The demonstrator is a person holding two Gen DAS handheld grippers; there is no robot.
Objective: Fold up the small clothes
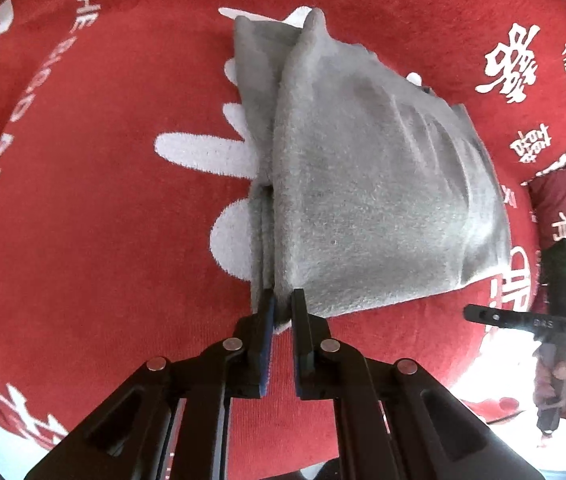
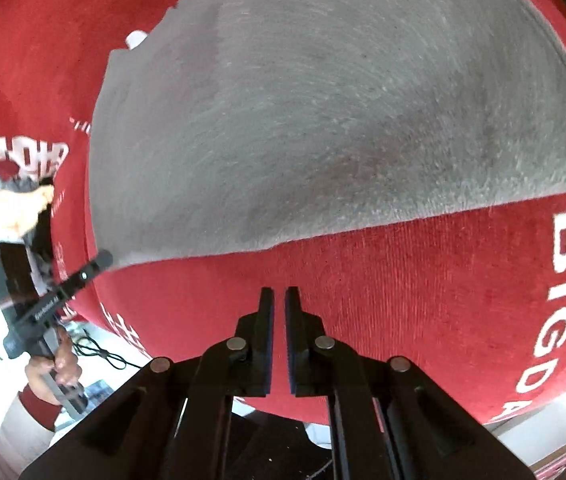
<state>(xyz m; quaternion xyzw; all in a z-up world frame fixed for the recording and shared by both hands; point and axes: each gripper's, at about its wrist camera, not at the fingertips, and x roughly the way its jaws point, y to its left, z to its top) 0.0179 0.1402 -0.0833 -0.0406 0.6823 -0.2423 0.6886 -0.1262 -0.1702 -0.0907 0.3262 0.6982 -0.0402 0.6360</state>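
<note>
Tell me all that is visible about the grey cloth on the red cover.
The grey cloth looks soft and fleecy, like a small garment or towel. It is folded over, with layered edges along one side, and a few creases. It lies on the red cover printed with white letters. The left gripper pinches its near corner; the right gripper is shut just short of its edge, holding nothing.

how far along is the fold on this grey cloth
Done: the grey fleece cloth already lies doubled on the red printed blanket, stacked layer edges showing at its left side.

In hand: the left gripper pinches the near corner of those layers. The right gripper is shut on nothing, over bare blanket short of the cloth's edge.

Left: likely carrying that corner across for another fold, then flattening.
</note>
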